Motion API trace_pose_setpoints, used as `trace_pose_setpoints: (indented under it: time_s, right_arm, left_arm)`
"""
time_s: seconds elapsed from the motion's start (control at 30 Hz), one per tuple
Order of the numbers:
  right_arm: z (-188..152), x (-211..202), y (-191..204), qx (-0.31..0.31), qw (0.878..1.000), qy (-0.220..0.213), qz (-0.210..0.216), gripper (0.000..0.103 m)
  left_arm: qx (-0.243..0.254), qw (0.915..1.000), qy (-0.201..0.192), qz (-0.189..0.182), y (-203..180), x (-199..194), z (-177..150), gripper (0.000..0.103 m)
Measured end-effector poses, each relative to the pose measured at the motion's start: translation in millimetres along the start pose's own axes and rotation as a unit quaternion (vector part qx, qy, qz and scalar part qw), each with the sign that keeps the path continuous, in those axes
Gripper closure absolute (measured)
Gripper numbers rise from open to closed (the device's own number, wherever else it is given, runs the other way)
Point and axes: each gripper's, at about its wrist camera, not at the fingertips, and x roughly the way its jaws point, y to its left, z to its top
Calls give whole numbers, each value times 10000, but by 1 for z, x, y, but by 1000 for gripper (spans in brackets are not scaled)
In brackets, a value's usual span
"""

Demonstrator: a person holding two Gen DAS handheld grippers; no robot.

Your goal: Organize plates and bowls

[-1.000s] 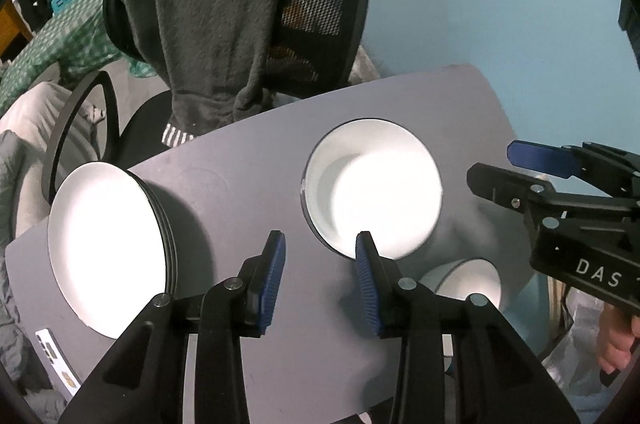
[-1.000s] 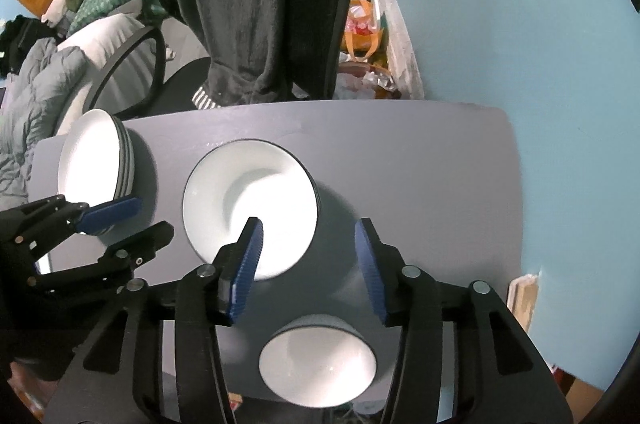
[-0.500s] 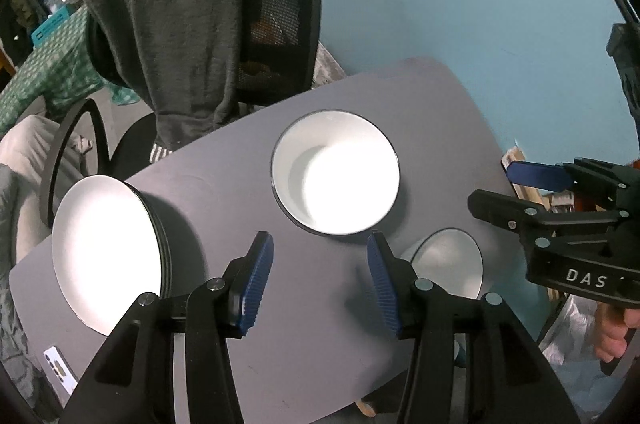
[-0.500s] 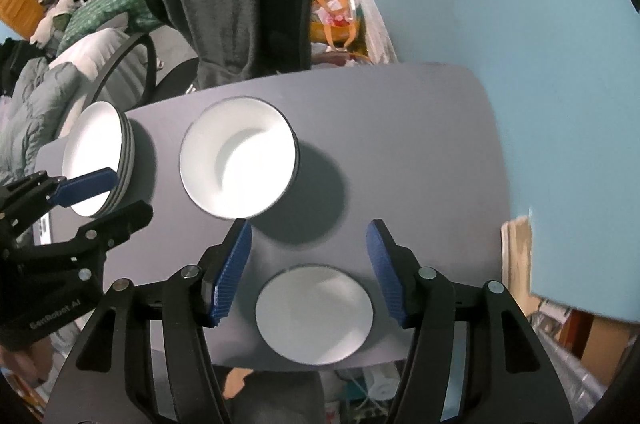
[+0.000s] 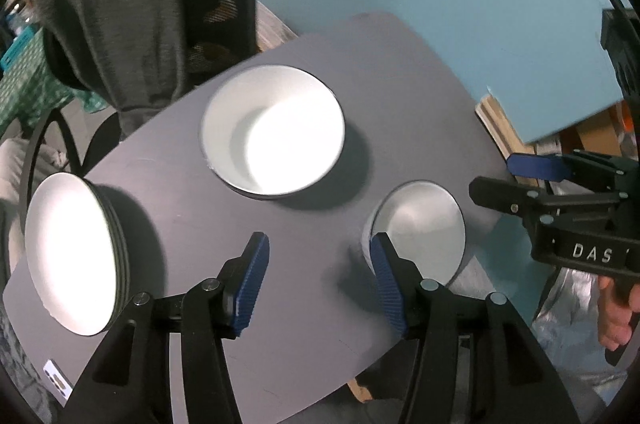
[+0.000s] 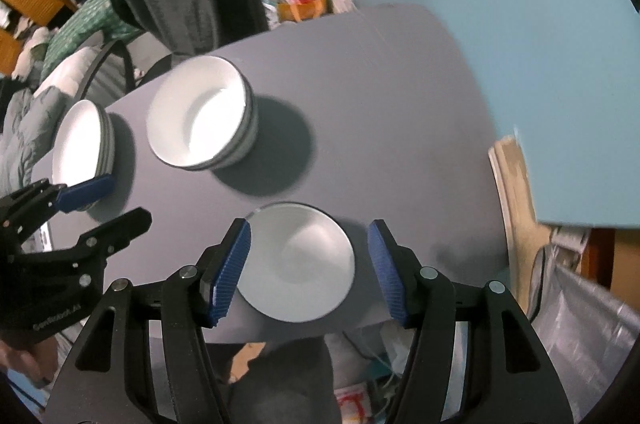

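White small bowl (image 6: 298, 266) sits at our right gripper's (image 6: 308, 270) twelve o'clock; both grippers gape empty, left gripper (image 5: 318, 282) idle. Next, we'd straddle its rim.

You see glossy white bowls (image 5: 276, 132) on a smooth matt grey table (image 5: 400, 84); ribbed blue pads (image 6: 232, 268) line matt black plastic fingers.

a stack of white plates (image 5: 68, 252) with dark rims sat at the left end of the grey table (image 5: 400, 72). a stack of large white bowls (image 6: 200, 120) stood upright near the middle. a single small white bowl (image 6: 298, 266) stood upright near the front edge, apart from the others, below my right fingers.
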Motion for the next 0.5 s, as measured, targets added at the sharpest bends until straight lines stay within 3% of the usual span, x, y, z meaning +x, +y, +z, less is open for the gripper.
trace_pose_setpoints:
  time_s: [0.5]
  right_arm:
    - [-32, 28, -38, 628, 9977, 191, 158, 43]
  left_arm:
    - [368, 9971, 625, -224, -29, 54, -11, 49]
